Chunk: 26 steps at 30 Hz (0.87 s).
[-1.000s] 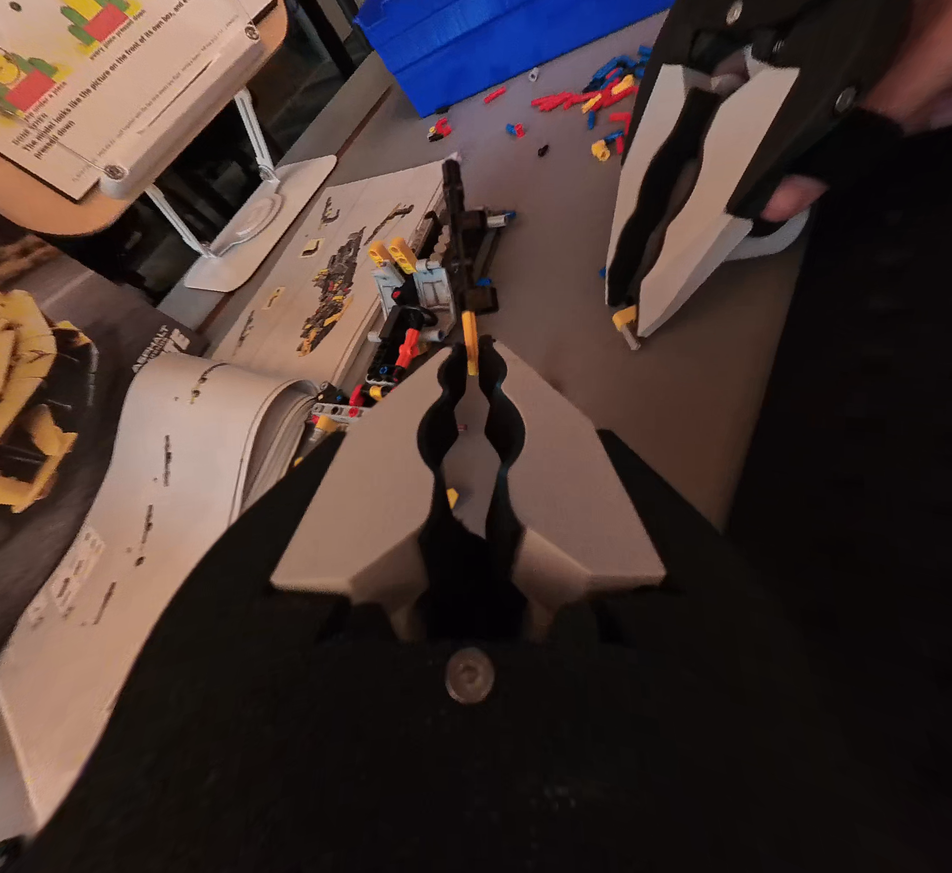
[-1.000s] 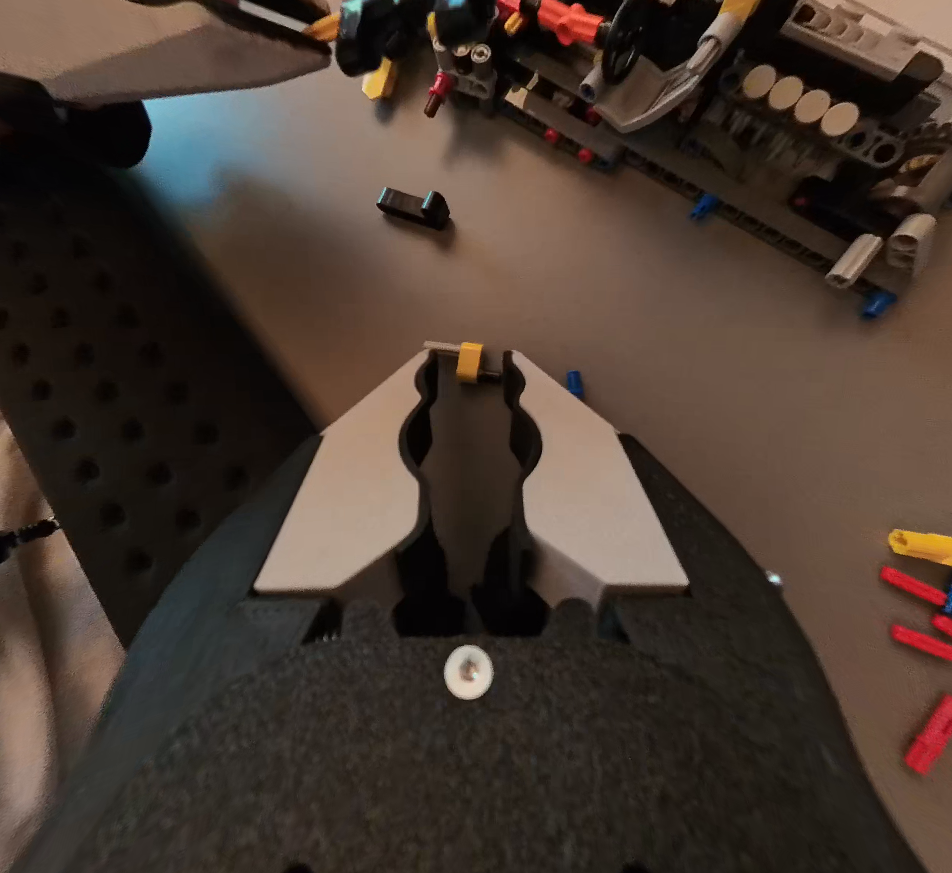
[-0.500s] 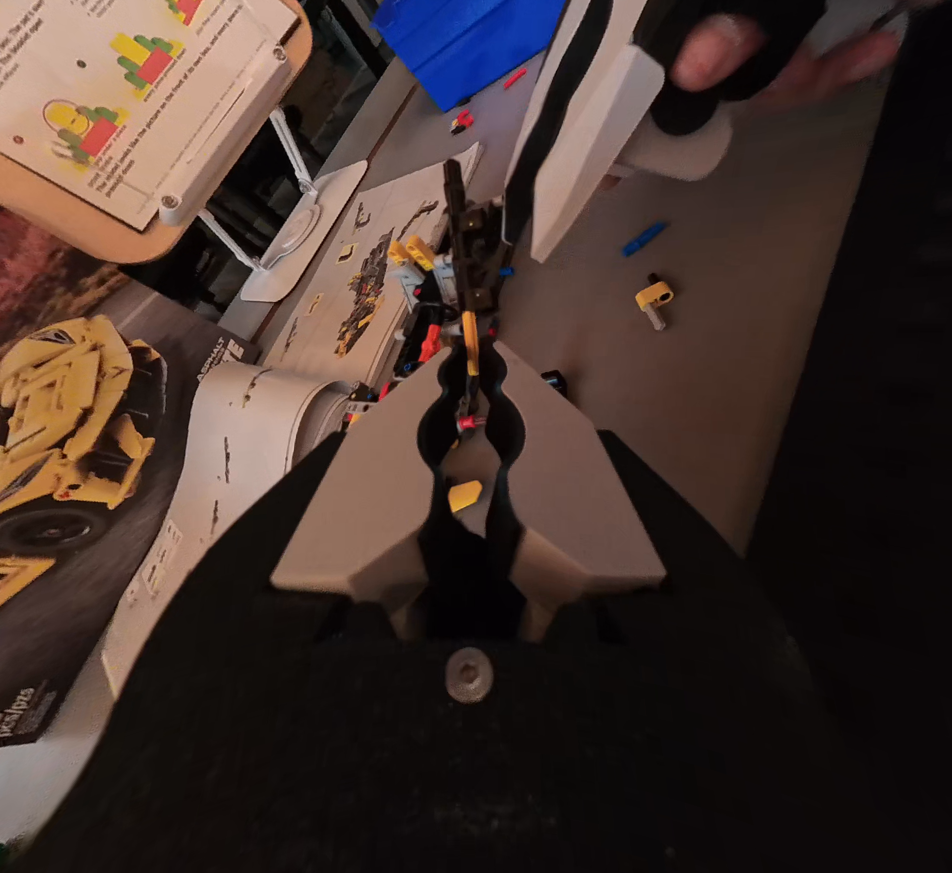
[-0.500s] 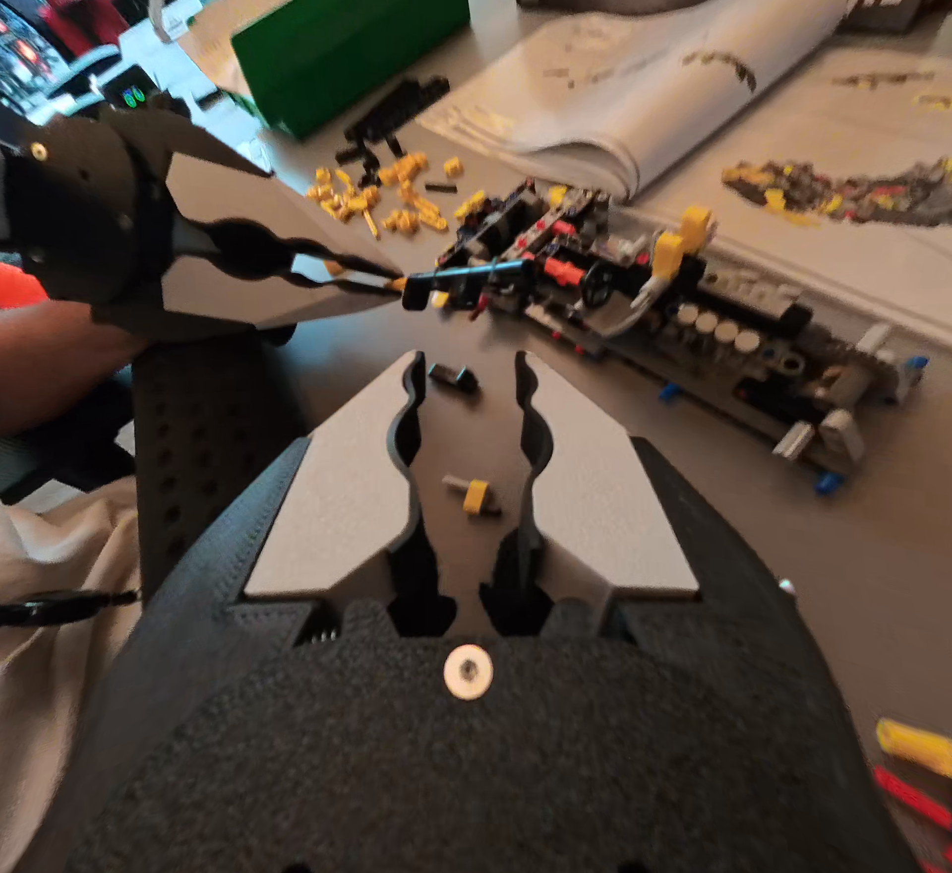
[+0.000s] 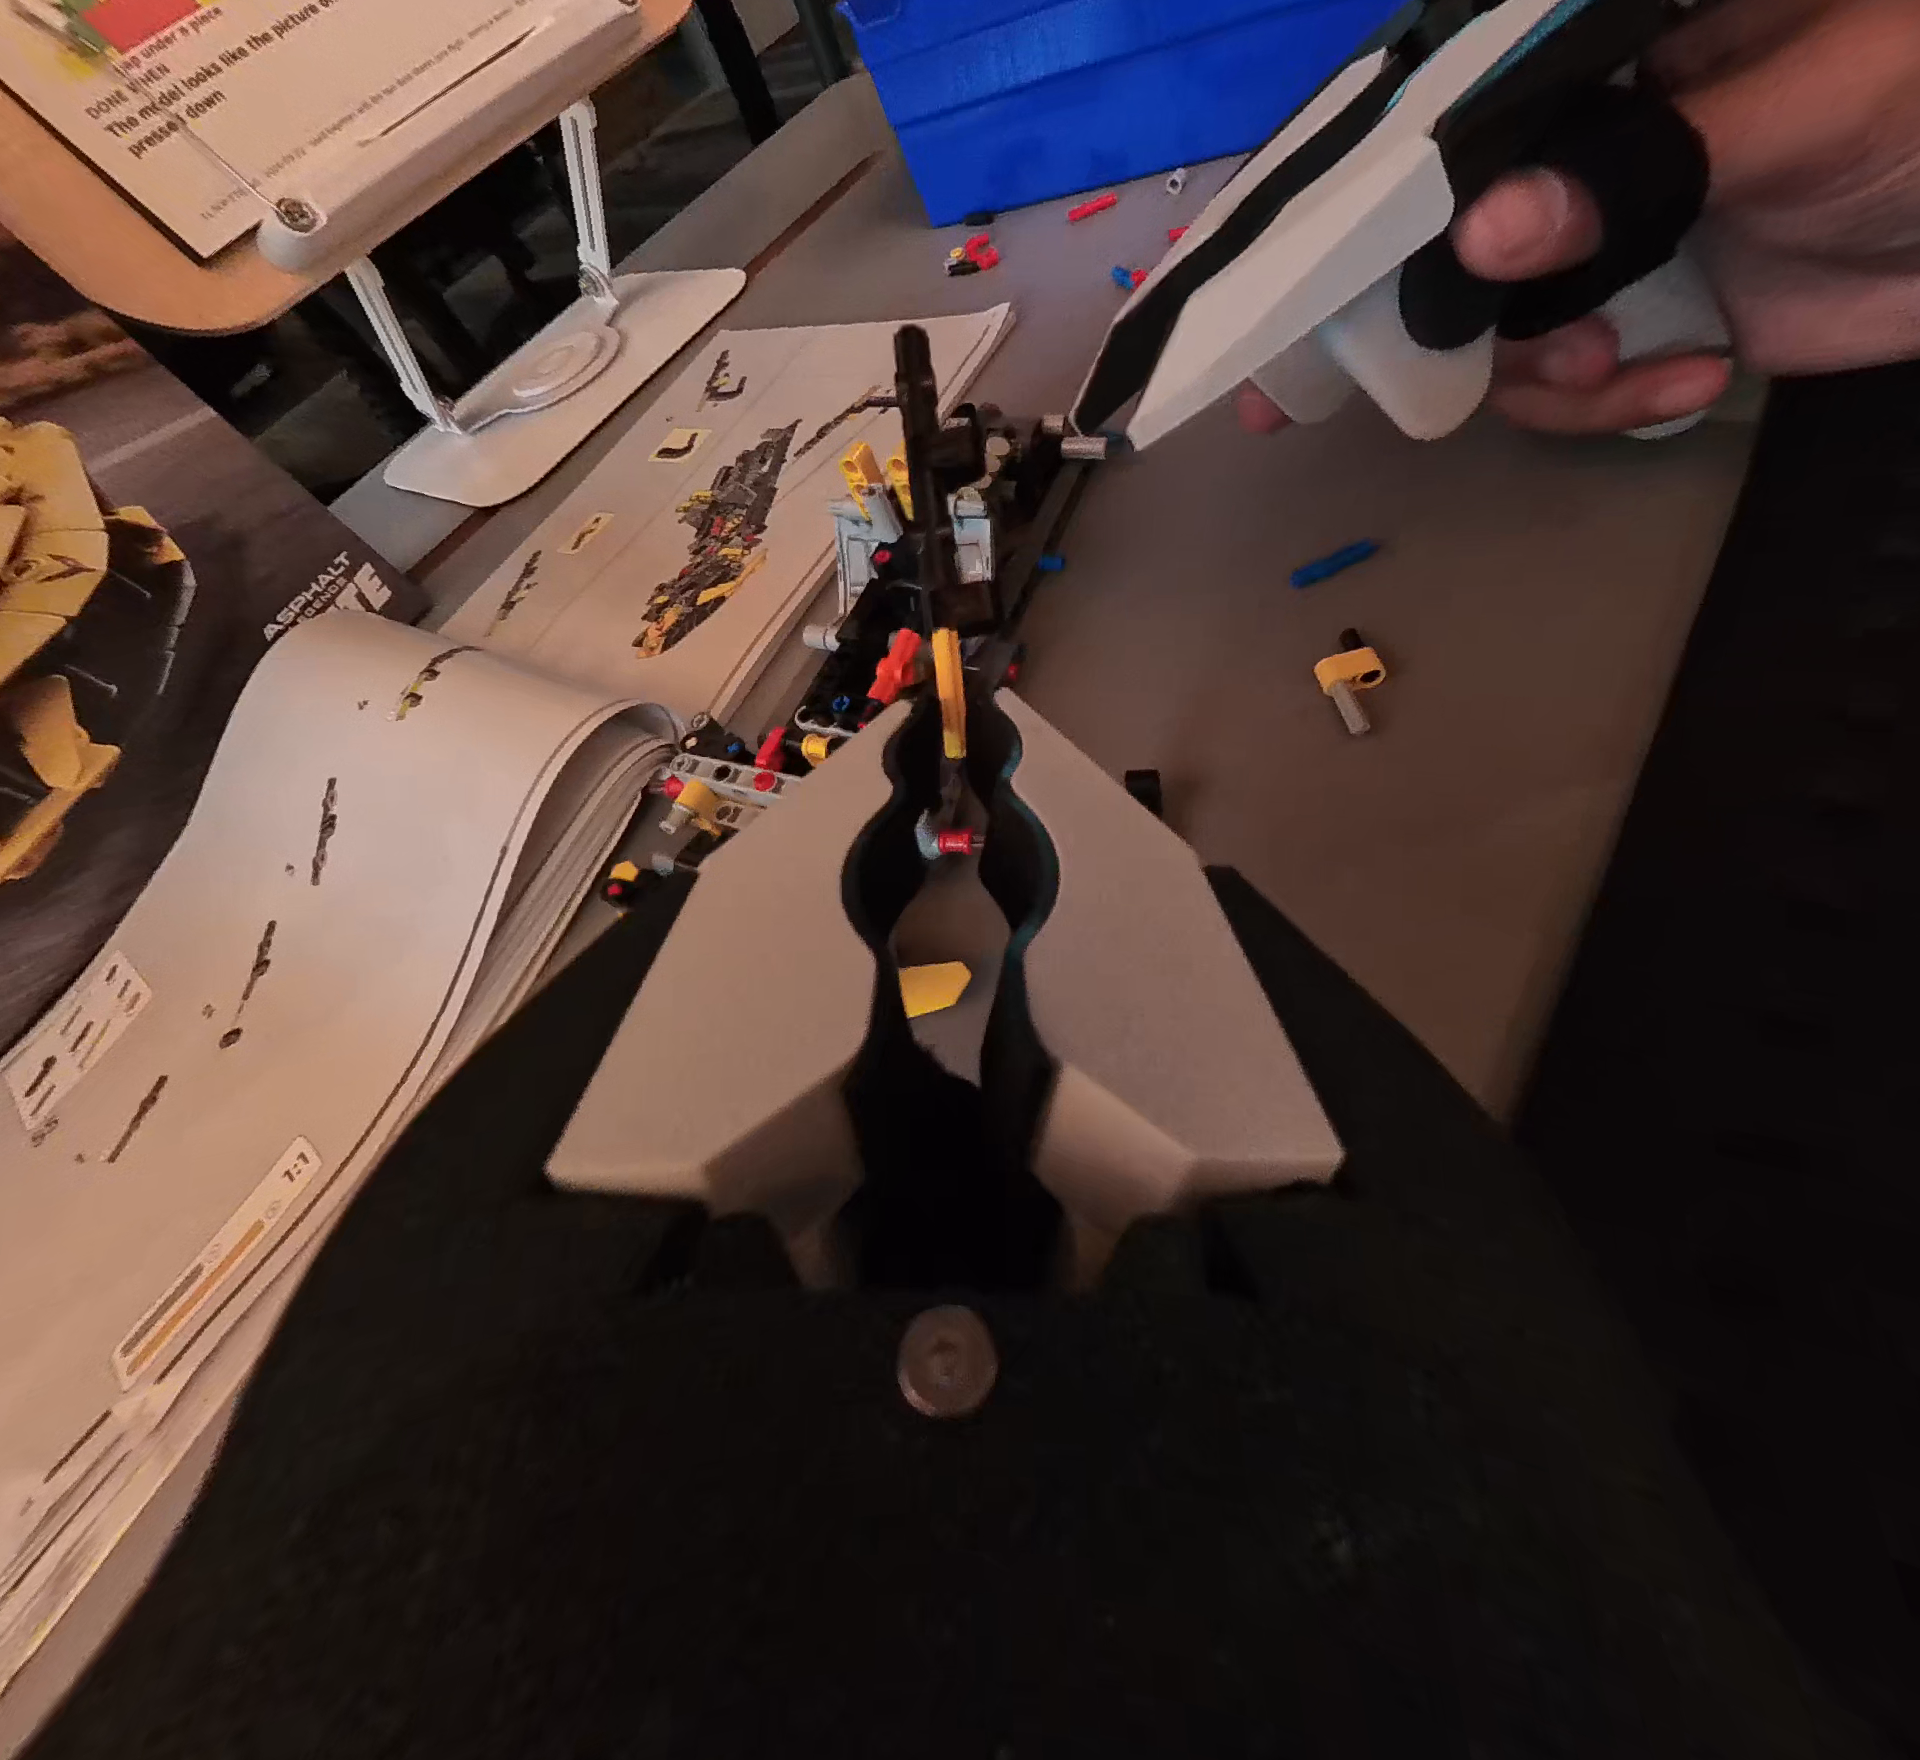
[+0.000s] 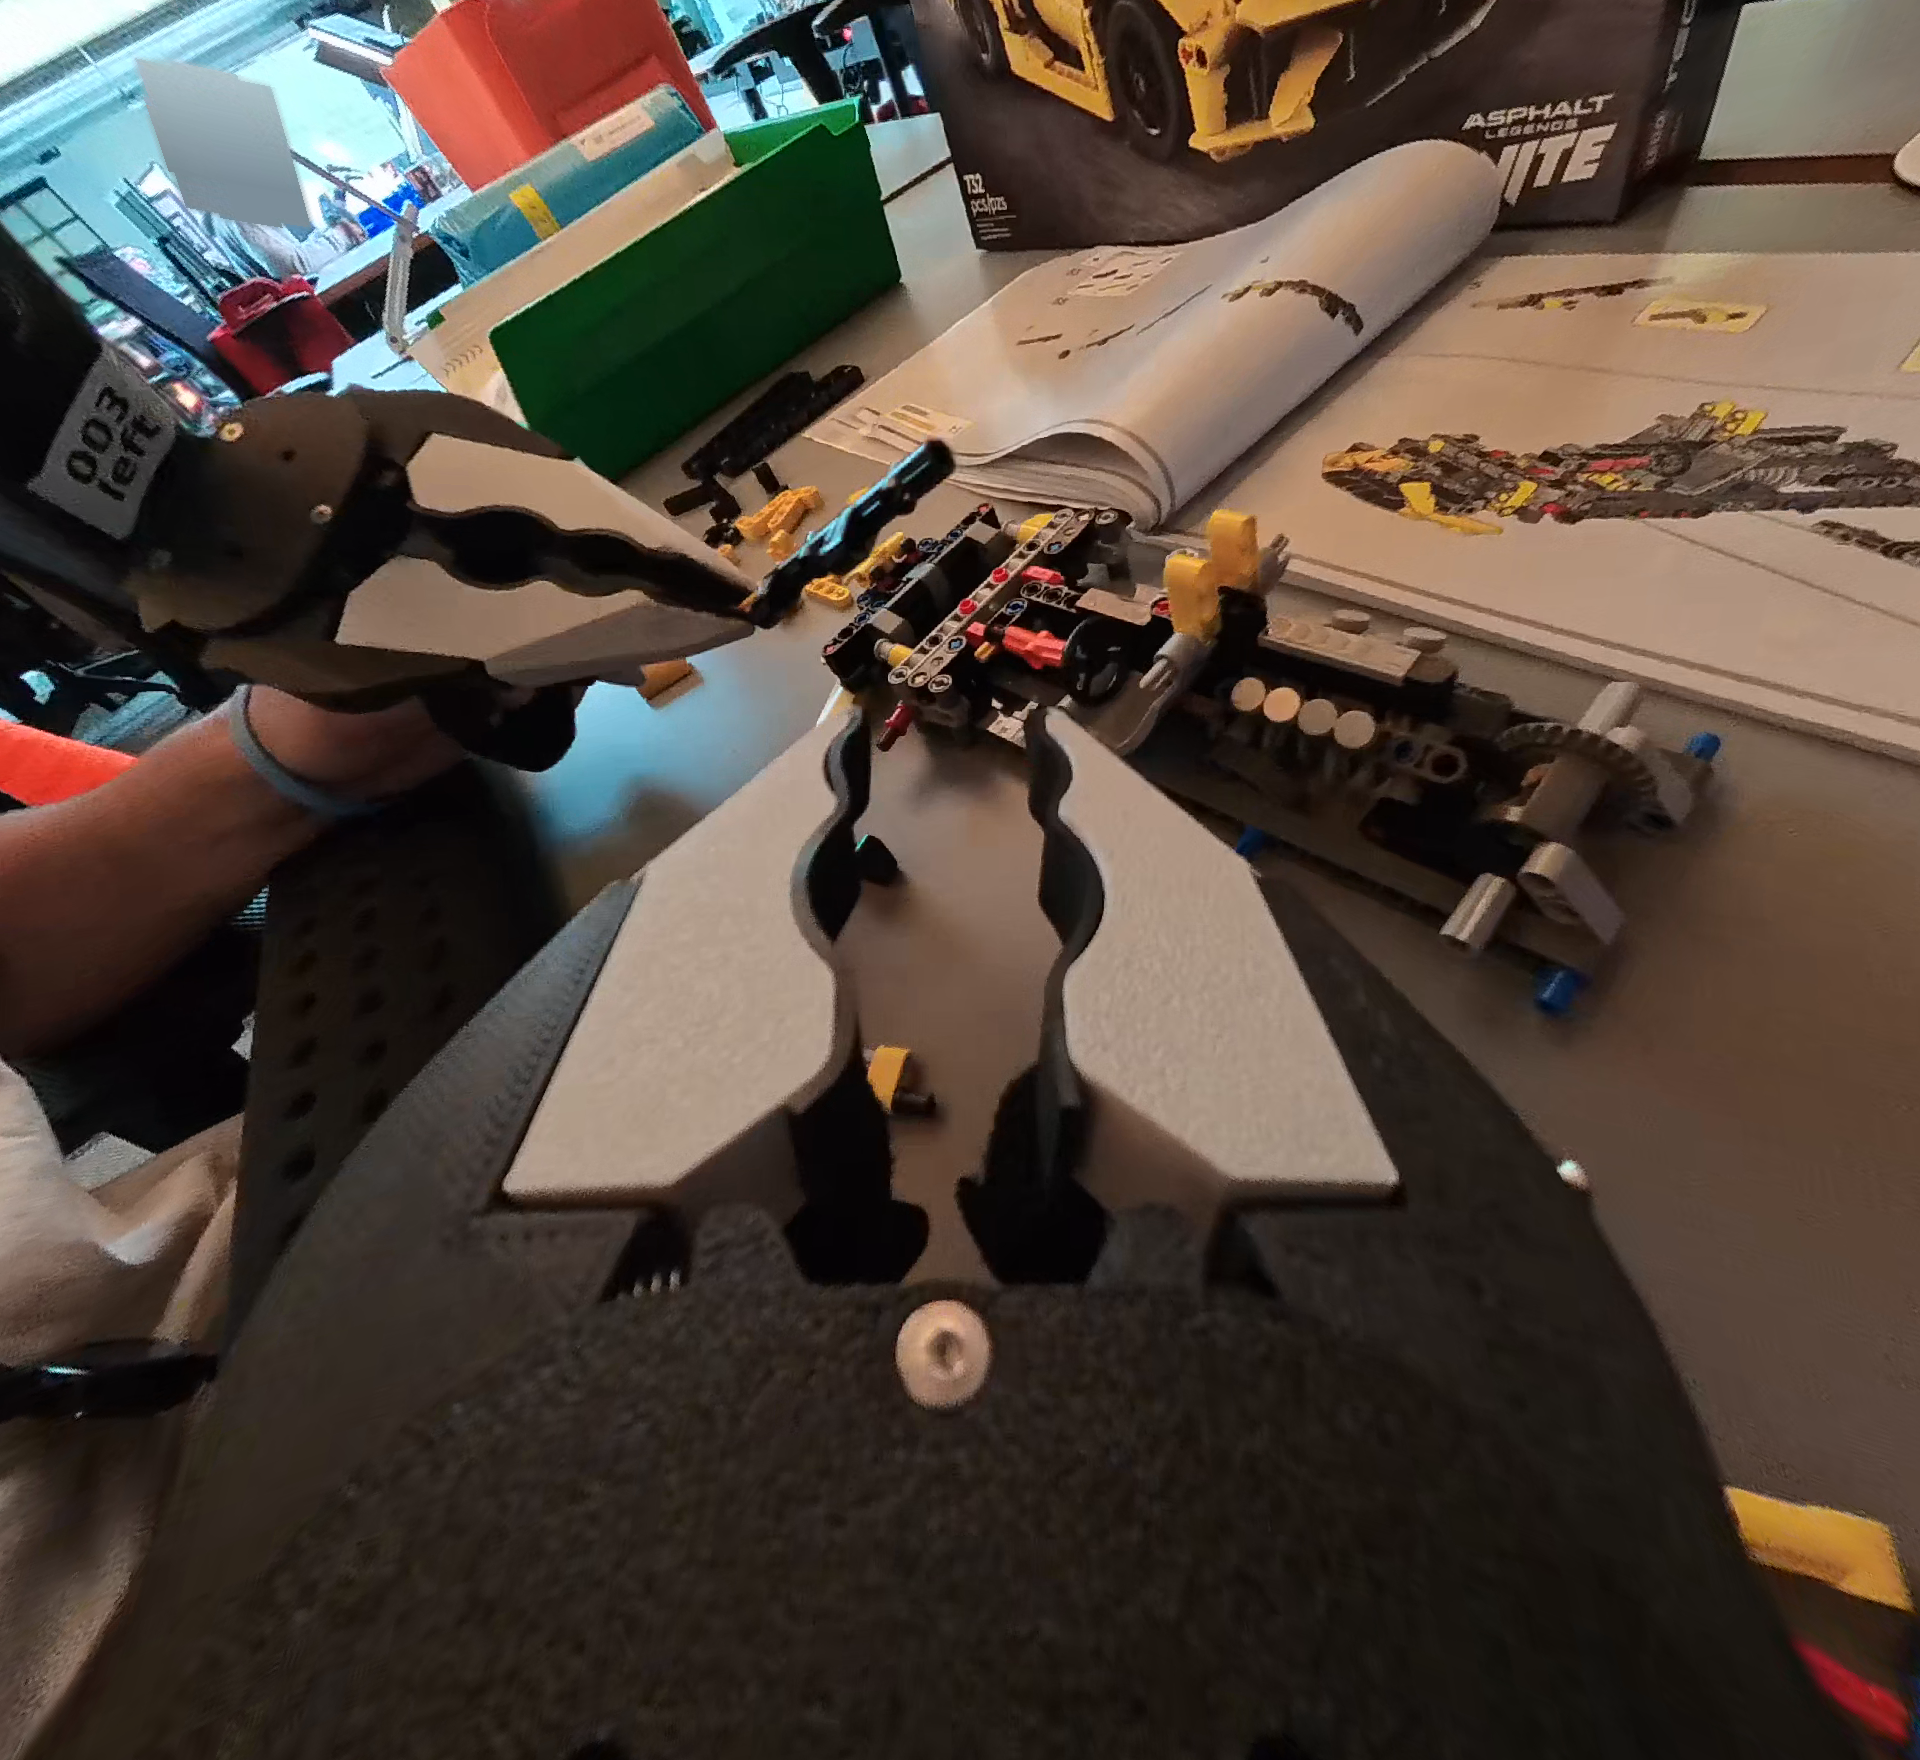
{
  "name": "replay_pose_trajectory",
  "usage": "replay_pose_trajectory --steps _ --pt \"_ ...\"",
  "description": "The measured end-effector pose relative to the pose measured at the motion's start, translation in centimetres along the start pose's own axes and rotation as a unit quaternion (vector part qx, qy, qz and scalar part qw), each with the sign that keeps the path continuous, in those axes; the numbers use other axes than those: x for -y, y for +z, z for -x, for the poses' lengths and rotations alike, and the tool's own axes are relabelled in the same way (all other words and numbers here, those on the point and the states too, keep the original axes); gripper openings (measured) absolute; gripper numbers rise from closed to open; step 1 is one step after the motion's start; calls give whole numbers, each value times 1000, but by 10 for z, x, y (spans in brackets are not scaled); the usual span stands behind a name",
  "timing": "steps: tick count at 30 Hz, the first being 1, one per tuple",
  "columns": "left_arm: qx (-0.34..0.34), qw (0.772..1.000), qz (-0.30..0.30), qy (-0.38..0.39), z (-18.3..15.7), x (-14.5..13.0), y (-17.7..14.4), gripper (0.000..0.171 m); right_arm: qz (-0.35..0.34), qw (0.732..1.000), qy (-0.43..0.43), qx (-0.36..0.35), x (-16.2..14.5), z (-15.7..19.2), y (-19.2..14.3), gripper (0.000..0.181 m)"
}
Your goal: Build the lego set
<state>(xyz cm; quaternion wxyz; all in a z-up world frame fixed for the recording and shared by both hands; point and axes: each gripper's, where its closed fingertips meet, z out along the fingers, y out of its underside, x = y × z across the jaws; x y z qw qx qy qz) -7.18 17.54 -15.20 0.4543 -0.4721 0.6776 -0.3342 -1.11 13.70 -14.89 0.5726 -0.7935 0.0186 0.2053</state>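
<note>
My left gripper (image 5: 951,723) is shut on the yellow end of a long black beam (image 5: 920,422) and holds it tilted above the partly built car chassis (image 5: 935,567). In the right wrist view the left gripper (image 6: 748,604) holds the beam (image 6: 862,515) just left of the chassis (image 6: 1247,692). My right gripper (image 6: 945,734) is open and empty, its tips close to the chassis. It also shows in the left wrist view (image 5: 1101,437) by the chassis's far end. A yellow connector with a grey pin (image 5: 1351,676) lies on the table; it shows between my right fingers (image 6: 888,1076).
The open instruction booklet (image 5: 416,827) lies left of the chassis, with the set's box (image 6: 1299,27) behind it. A blue bin (image 5: 1143,27) and a green bin (image 6: 707,297) stand at the table's ends. Loose yellow and black pieces (image 6: 769,505) and a blue pin (image 5: 1335,562) lie around. The tips of one gripper are about 8 cm away from the tips of the other. The blue pin (image 5: 1335,562) is about 9 cm from my right fingertips and 15 cm from my left.
My right gripper let go of the yellow connector, which now lies on the table, opened, and moved up to the chassis. My left gripper kept hold of the black beam.
</note>
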Motion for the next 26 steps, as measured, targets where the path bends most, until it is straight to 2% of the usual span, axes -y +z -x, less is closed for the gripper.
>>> replay_pose_trajectory --steps 17,22,26 --pt "13 1000 7 25 0 -2 2 1 -4 1000 6 16 1 4 0 27" --pt "51 992 18 114 -2 -2 3 2 -9 1000 12 26 2 6 -1 27" --pt "84 973 35 214 -8 -4 6 1 -10 999 23 39 2 9 -1 26"
